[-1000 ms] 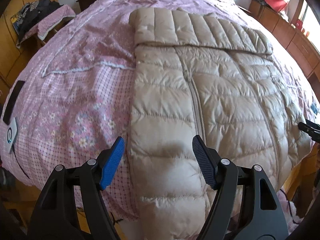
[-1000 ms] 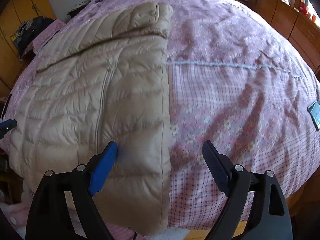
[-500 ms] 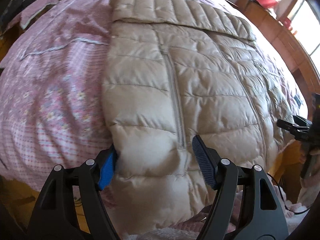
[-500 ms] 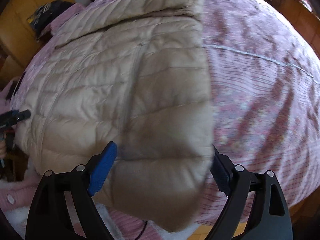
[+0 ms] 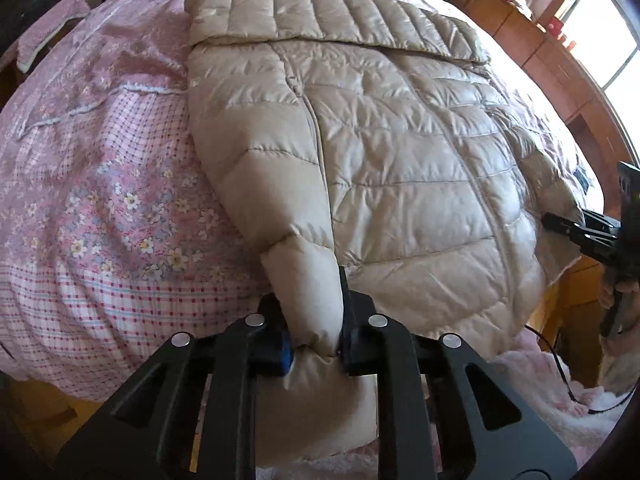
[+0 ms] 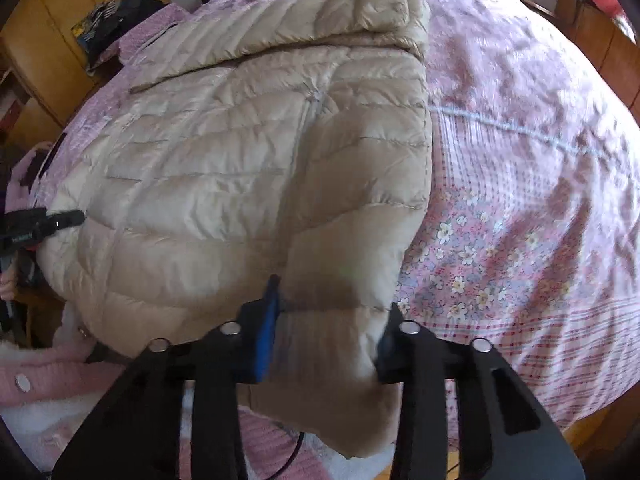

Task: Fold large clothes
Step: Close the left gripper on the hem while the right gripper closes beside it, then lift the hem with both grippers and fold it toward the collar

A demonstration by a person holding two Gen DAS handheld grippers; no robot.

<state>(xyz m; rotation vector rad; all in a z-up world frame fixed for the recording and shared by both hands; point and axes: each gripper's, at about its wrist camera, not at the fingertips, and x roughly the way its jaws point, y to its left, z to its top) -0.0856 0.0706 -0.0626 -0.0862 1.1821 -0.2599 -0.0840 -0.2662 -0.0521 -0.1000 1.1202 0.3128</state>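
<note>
Pinching the jacket [image 5: 400, 152] hem now, both left tool [image 5: 314, 344] and right tool [image 6: 328, 336], spread wide a second ago.

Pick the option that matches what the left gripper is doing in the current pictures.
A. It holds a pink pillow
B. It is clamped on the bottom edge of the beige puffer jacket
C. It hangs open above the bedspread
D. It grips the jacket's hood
B: in the left wrist view the left gripper has its jaws pinched on a bunched fold at the hem of the jacket, near the bed's edge.
</note>
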